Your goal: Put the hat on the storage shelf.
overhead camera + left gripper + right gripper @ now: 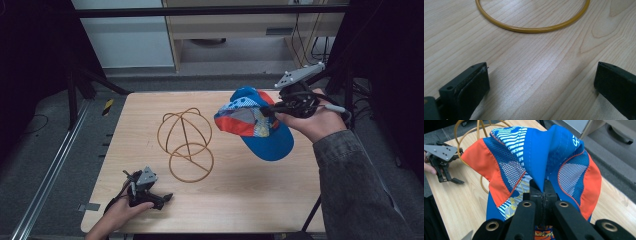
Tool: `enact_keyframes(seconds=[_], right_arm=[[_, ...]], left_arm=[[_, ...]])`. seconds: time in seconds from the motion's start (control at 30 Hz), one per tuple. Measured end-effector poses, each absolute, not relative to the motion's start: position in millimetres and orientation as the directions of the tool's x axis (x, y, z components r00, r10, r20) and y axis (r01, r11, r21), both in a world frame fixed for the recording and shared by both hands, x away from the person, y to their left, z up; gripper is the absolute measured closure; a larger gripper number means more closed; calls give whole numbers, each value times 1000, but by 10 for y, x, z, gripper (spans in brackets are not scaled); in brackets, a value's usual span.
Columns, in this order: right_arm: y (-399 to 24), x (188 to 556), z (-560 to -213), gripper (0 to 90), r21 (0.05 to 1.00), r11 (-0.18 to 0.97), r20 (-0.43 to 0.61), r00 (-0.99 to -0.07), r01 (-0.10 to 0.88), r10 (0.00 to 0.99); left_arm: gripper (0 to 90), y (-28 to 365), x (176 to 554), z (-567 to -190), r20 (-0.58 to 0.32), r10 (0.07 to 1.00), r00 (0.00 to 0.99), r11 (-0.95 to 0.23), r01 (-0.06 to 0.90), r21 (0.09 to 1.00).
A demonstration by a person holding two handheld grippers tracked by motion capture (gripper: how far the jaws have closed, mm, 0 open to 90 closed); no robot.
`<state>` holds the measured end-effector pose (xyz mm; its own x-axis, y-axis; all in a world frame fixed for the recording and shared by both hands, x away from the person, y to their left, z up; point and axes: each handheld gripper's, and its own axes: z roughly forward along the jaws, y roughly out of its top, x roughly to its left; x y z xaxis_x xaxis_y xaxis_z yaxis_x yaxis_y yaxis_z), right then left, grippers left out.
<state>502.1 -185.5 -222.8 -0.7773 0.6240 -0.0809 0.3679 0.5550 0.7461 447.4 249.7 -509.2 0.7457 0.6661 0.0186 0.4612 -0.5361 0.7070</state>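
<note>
Currently, left to right: left gripper (167, 196), jaws apart and holding nothing, resting on the wooden table (240, 200) near its front-left edge; gold wire hat stand (185, 144), bare, mid-table; blue-and-orange baseball cap (256, 121), lifted clear of the table, right gripper (266, 111) clamped on its fabric. Judged status: cap picked up, placing onto the stand remains.

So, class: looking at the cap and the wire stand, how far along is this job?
Done: the right gripper has pinched the blue and orange cap by its fabric, and the cap is off the table. In hand: the cap hangs in the air beside the gold wire stand, not touching it. Left: likely setting the cap over the stand. The left gripper rests open on the table.
</note>
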Motion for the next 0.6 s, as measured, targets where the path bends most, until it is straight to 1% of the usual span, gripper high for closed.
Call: enact_keyframes(seconds=[0.27,0.6], right_arm=[[-1651,5076,-2074,899,758,560,-95,-793,335,602],[-1393,5132,-2004,899,762,571,-99,-815,307,571]], left_arm=[[0,2495,4473,-5093,17,667,745,-534,462,708],[0,2496,4473,-5092,16,666,746,-535,462,707]])
